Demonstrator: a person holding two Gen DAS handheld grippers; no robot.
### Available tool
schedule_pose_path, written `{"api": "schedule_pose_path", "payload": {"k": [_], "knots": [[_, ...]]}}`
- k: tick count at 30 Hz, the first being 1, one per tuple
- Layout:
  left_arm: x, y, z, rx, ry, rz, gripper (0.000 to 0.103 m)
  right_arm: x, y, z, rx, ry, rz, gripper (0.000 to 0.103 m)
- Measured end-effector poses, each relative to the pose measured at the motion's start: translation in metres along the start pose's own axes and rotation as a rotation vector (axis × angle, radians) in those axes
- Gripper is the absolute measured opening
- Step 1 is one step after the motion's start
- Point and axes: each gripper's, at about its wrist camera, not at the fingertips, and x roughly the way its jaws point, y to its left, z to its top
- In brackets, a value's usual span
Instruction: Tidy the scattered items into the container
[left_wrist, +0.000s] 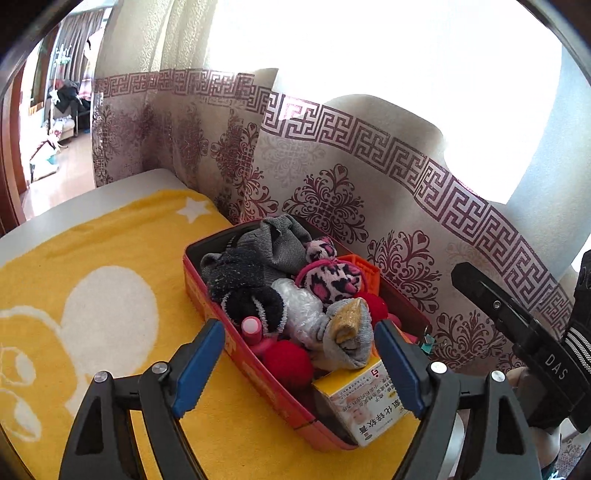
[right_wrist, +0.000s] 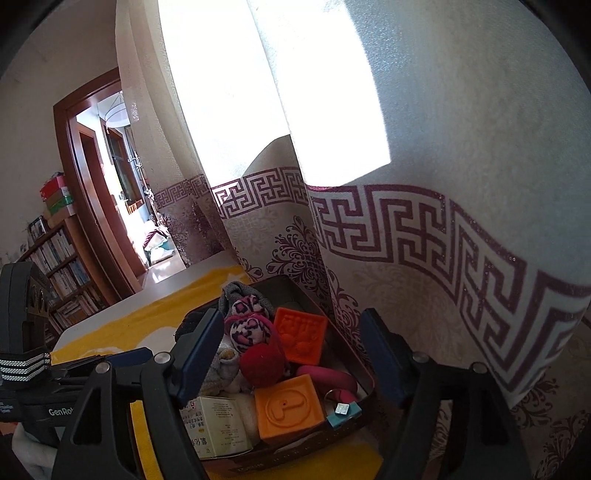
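Note:
A red rectangular box (left_wrist: 258, 373) sits on a yellow blanket (left_wrist: 110, 240), packed with grey socks (left_wrist: 266, 247), a pink leopard-print plush (left_wrist: 332, 280), a red ball (left_wrist: 288, 362), bubble wrap (left_wrist: 299, 306), a grey-and-yellow sock (left_wrist: 347, 332) and a yellow-white medicine carton (left_wrist: 362, 402). My left gripper (left_wrist: 299, 326) hovers open over the box's near end, nothing pressed between its blue pads. My right gripper (right_wrist: 291, 317) is open too, above the box (right_wrist: 314, 448), where two orange blocks (right_wrist: 286, 406), the red ball (right_wrist: 262, 362) and a teal clip (right_wrist: 343, 410) lie.
A patterned curtain (left_wrist: 369, 166) hangs right behind the box, against its far side. The blanket covers a pale table whose edge (left_wrist: 55, 206) curves at the left. A doorway (right_wrist: 110, 184) and a bookshelf (right_wrist: 62, 266) lie beyond. The other gripper's black finger (left_wrist: 498, 306) reaches in from the right.

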Motion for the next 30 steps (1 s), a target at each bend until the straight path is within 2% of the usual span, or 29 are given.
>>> {"api": "schedule_pose_path", "payload": {"k": [3,6,10,13,14,15,17,21,25,27,30], "knots": [[-0.019,0.008,-0.008,0.01,-0.047,0.089,0.086,-0.006,0.007,-0.001,-0.017,0.023,0.045,0.08],[-0.035,0.017,-0.019,-0.007,-0.06,0.135,0.086,-0.013,0.015,-0.006,-0.053,0.062,0.1,0.08],[-0.046,0.026,-0.036,-0.058,-0.032,0.211,0.086,-0.021,0.021,-0.019,-0.102,0.143,0.179,0.081],[-0.046,0.022,-0.048,-0.044,-0.006,0.245,0.086,-0.026,0.026,-0.034,-0.133,0.194,0.184,0.081],[-0.046,0.019,-0.053,-0.033,0.008,0.253,0.095,-0.028,0.028,-0.039,-0.145,0.205,0.179,0.081],[-0.045,0.016,-0.056,-0.028,0.018,0.257,0.103,-0.03,0.029,-0.044,-0.154,0.211,0.174,0.081],[-0.047,0.009,-0.063,-0.025,0.019,0.243,0.103,-0.033,0.028,-0.054,-0.162,0.22,0.158,0.081],[-0.052,0.001,-0.07,-0.052,0.031,0.158,0.103,-0.033,0.021,-0.064,-0.128,0.248,0.14,0.081],[-0.061,-0.005,-0.076,-0.073,0.012,0.11,0.103,-0.038,0.015,-0.072,-0.107,0.253,0.113,0.081],[-0.067,-0.01,-0.078,-0.052,-0.016,0.124,0.103,-0.04,0.014,-0.075,-0.108,0.256,0.103,0.081],[-0.074,-0.016,-0.079,-0.012,-0.039,0.191,0.103,-0.042,0.015,-0.081,-0.113,0.264,0.095,0.081]]}}
